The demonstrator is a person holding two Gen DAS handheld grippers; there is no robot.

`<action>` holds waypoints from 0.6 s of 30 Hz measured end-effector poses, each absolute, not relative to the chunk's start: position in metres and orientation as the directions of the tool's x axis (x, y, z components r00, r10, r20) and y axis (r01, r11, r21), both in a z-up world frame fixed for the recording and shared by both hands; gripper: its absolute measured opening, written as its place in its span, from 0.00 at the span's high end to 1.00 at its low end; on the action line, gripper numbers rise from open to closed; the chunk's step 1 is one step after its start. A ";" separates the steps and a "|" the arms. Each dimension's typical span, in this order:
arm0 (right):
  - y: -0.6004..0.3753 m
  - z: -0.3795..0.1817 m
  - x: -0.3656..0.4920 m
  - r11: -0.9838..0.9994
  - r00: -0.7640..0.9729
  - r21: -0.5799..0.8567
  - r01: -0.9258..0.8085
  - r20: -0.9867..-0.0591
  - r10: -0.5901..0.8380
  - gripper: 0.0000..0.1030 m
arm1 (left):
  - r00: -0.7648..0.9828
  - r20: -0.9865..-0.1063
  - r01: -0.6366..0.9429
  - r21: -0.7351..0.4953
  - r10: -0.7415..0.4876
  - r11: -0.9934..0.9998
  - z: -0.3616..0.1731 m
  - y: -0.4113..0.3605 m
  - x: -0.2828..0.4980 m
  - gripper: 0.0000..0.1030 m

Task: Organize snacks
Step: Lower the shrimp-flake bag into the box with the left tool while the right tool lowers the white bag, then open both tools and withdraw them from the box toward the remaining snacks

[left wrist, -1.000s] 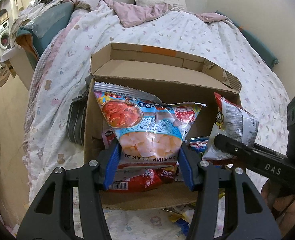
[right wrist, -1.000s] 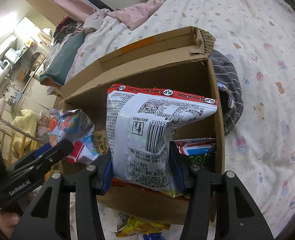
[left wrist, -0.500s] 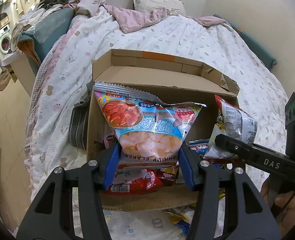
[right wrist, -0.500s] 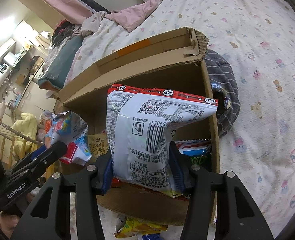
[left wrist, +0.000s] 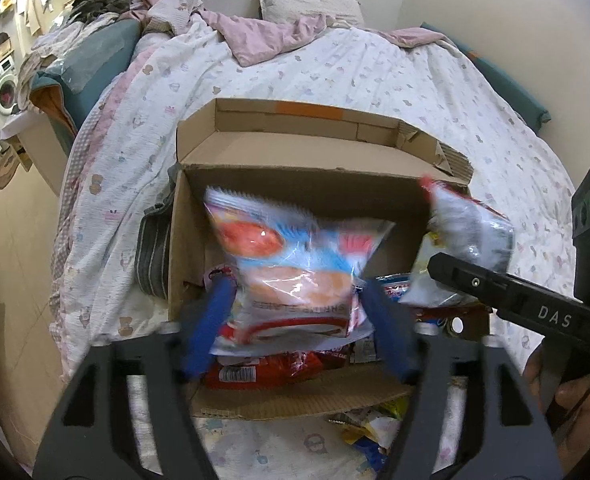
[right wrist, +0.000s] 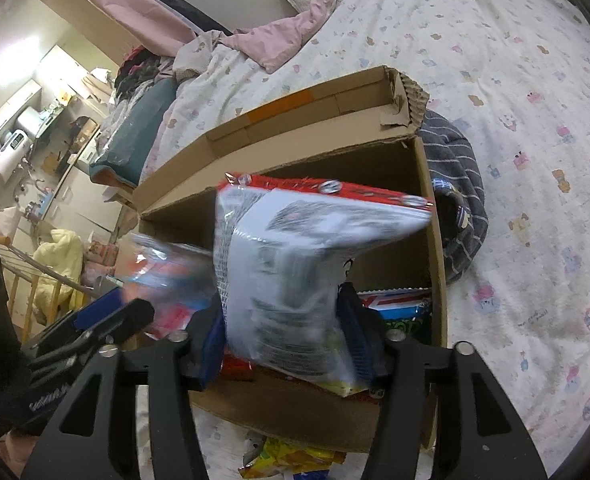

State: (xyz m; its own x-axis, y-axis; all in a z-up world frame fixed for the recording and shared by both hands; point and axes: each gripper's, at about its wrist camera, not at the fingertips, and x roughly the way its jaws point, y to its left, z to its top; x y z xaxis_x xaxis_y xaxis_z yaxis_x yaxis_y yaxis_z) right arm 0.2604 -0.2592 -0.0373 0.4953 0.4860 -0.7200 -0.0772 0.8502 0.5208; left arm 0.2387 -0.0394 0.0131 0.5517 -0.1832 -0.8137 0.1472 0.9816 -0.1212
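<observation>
Left gripper (left wrist: pixel 297 312): jaws opening, blurred shrimp flakes bag (left wrist: pixel 295 264) between pads, over cardboard box (left wrist: pixel 295 160).
Right gripper (right wrist: pixel 283 328): jaws opening, white-and-red snack bag (right wrist: pixel 291 272) between.
Surroundings: box on bed (left wrist: pixel 335 68); striped cloth (right wrist: pixel 459 200) beside; loose wrappers (right wrist: pixel 291 456) in front.

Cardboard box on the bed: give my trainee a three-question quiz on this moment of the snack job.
1. True or false: the cardboard box lies on a bed.
2. Which bag is between the left gripper's opening jaws? A) blue shrimp flakes bag B) white bag with red top
3. What lies right of the box in the right wrist view?

Key: 1 true; 2 A; 3 grey striped cloth.
</observation>
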 end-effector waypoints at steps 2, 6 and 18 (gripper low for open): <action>-0.260 -0.036 0.260 0.847 0.505 0.526 -0.077 -0.712 0.488 0.31 | 0.577 -0.798 0.147 -0.108 -0.174 0.983 0.016 -0.040 0.236 0.16; -0.263 -0.033 0.261 0.845 0.520 0.531 -0.070 -0.703 0.485 0.20 | 0.597 -0.783 0.163 -0.095 -0.175 0.982 0.021 -0.042 0.234 0.15; -0.264 -0.035 0.261 0.851 0.519 0.520 -0.069 -0.710 0.476 0.20 | 0.584 -0.795 0.121 -0.115 -0.165 0.986 0.016 -0.031 0.237 0.15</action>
